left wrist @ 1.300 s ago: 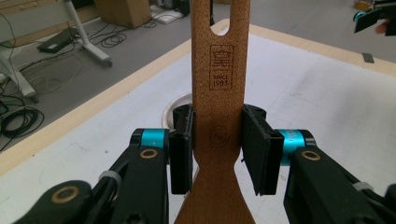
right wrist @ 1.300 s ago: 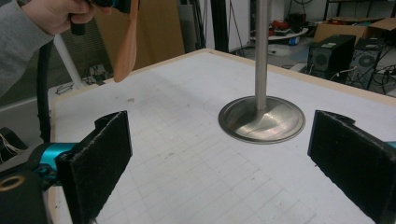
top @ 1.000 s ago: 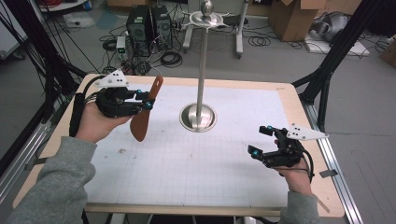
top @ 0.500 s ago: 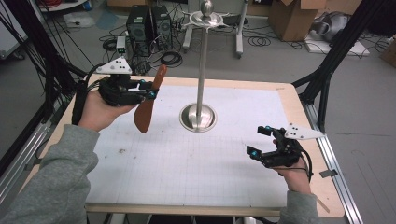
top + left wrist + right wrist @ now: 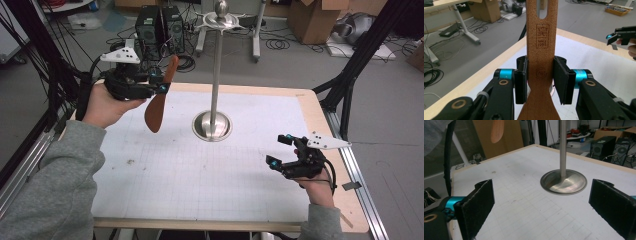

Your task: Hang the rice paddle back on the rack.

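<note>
We see one wooden spatula (image 5: 159, 95) held in the air above the table's far left corner, its handle end up and tilted away, its broad blade hanging down toward the white gridded mat (image 5: 200, 165). In the left gripper view the spatula (image 5: 540, 50) stands between the two black pads (image 5: 520, 83), which clamp on its handle just above where it widens; a stamped mark and a hanging slot show higher up. The left gripper (image 5: 155, 86) grips that handle, pointing toward the middle of the table, and the left hand (image 5: 102, 105) carries it from below, the grey sleeve running down to the lower left edge.

One metal stand (image 5: 215, 70) rises from a round base at the mat's centre, just beside the spatula's blade, apart from it.

The right gripper (image 5: 280, 150) sits low over the near right corner, well apart from both, jaws spread wide with nothing between them; its view looks across the mat at the stand's base (image 5: 563, 182).

We count two grippers, one spatula, one stand.
</note>
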### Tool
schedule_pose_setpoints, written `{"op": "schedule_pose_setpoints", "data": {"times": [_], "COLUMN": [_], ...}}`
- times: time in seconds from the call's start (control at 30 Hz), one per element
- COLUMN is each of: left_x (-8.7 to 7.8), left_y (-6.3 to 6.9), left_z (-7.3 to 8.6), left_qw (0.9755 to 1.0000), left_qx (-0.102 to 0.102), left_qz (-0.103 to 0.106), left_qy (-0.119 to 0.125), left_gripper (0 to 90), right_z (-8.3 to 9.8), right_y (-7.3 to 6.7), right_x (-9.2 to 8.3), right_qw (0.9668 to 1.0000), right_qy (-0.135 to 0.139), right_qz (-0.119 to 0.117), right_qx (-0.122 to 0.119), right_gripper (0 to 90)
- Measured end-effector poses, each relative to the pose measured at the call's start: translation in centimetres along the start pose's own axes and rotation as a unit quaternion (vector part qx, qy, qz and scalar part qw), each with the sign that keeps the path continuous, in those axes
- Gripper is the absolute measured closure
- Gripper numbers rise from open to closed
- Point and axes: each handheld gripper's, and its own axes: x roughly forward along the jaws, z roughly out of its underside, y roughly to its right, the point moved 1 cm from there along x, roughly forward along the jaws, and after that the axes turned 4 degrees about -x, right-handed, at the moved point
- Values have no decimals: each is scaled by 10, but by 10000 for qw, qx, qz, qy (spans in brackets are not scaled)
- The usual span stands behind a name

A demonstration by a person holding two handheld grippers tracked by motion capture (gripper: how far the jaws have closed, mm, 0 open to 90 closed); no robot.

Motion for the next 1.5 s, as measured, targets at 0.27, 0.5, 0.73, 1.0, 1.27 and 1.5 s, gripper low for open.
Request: {"op": "schedule_pose_setpoints", "data": {"times": [0.27, 0.5, 0.73, 1.0, 1.27, 1.5], "left_x": [5, 8, 11, 16, 21, 15], "left_y": [-1, -3, -4, -6, -8, -8], "left_z": [-12, -25, -36, -47, -56, -67], "left_qw": [10000, 9999, 9998, 9997, 9995, 9993], "left_qx": [59, 75, 95, 106, 69, 106], "left_qz": [78, 110, 160, 217, 274, 241], "left_qy": [-16, 23, 62, 103, 173, 265], "left_gripper": [652, 652, 652, 652, 652, 652], "right_z": [0, 0, 1, 2, 4, 4], "right_y": [2, 2, 3, 5, 6, 7], "right_x": [-3, -3, -6, -7, -10, -16], "right_qw": [10000, 10000, 10000, 9999, 9999, 9997], "right_qy": [30, 7, 34, -22, 18, 89], "right_qz": [51, 41, 75, 99, 124, 174], "right_qx": [9, 17, 37, 82, 88, 116], "right_gripper": [50, 50, 50, 50, 50, 50]}}
